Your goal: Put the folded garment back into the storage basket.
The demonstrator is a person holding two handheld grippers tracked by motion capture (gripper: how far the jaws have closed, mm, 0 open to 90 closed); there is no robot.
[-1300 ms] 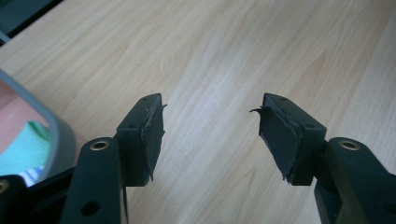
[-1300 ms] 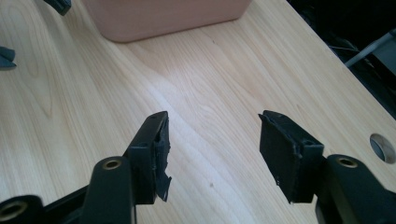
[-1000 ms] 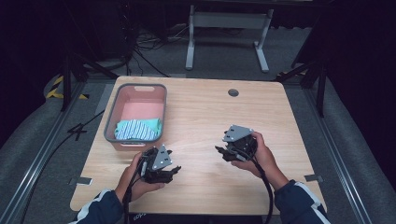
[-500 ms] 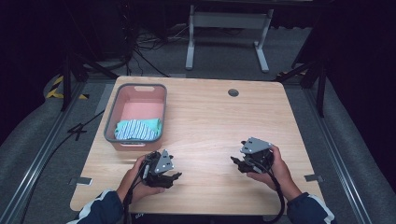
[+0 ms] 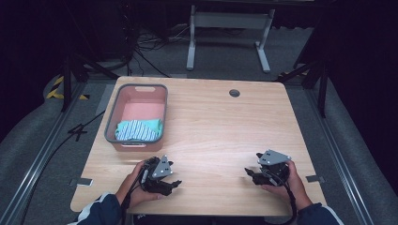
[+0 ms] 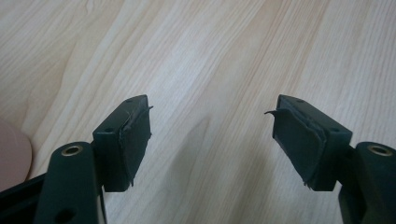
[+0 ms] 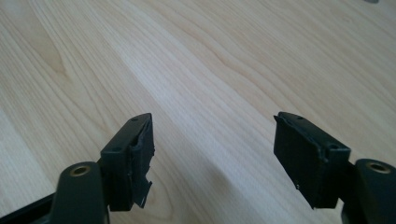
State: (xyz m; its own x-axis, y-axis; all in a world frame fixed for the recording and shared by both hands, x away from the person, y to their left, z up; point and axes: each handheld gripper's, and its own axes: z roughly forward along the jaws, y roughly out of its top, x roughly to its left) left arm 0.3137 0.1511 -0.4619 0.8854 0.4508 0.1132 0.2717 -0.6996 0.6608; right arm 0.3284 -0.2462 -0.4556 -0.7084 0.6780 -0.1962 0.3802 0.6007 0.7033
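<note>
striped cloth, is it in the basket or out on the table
In. The striped cloth lies bunched at the near end of the pink basket; its far end is bare.

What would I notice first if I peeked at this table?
Probably the pink basket at the table's far left, with a striped turquoise cloth lying in its near end. Next come the two black grippers at the near edge, the left gripper and the right gripper, each in a hand. Their jaws have just been opening, with nothing between them.
</note>
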